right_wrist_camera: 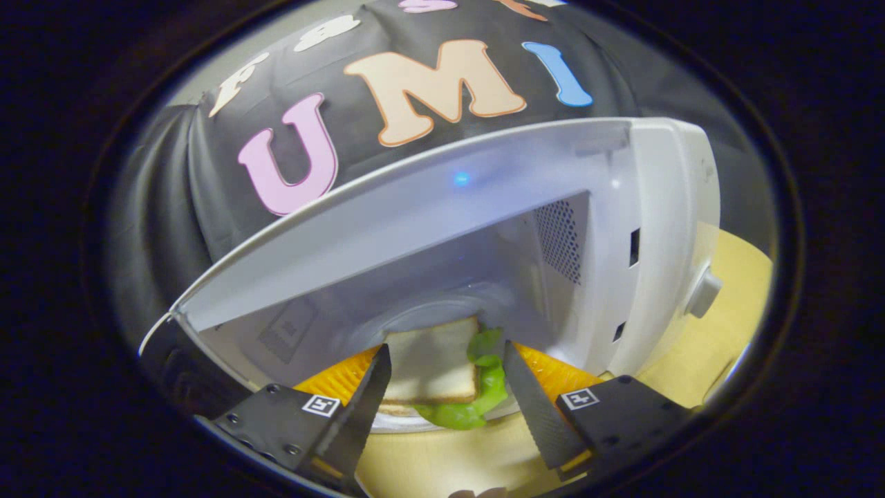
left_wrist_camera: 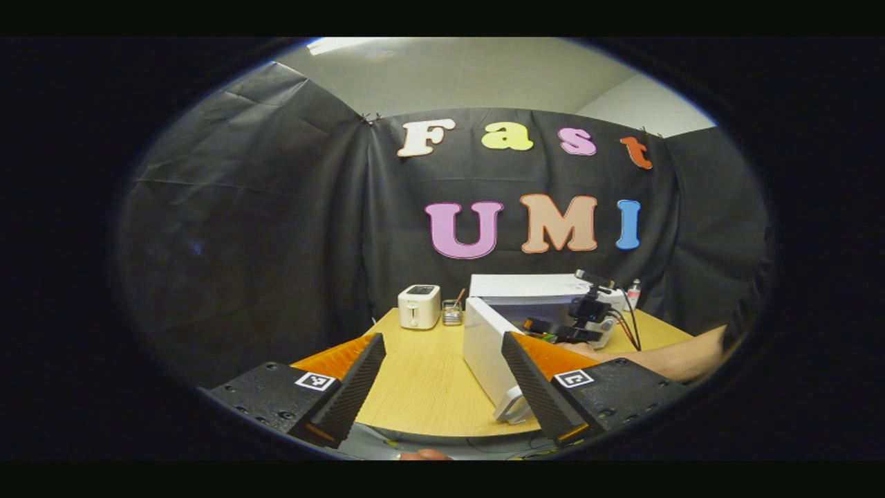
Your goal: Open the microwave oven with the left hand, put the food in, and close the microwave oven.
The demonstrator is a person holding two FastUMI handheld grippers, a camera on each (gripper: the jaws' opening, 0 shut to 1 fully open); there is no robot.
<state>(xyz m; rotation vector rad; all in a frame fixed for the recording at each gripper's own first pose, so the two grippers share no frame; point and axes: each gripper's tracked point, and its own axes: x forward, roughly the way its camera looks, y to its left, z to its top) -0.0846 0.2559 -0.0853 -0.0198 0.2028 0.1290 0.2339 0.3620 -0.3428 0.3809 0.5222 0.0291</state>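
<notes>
Your right gripper (right_wrist_camera: 442, 387) holds the sandwich (right_wrist_camera: 435, 370) at the open microwave (right_wrist_camera: 643, 228); fingers spread, contact unclear. Left gripper (left_wrist_camera: 442, 377) open. Next: push in, release.

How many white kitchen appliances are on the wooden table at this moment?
2. A small white toaster stands at the table's far left corner; a white microwave oven, door swung open, stands to its right. Others may be hidden behind it.

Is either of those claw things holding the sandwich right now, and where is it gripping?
It cannot be told for the right gripper: its fingers flank the sandwich, contact unclear. The left gripper holds nothing.
</notes>
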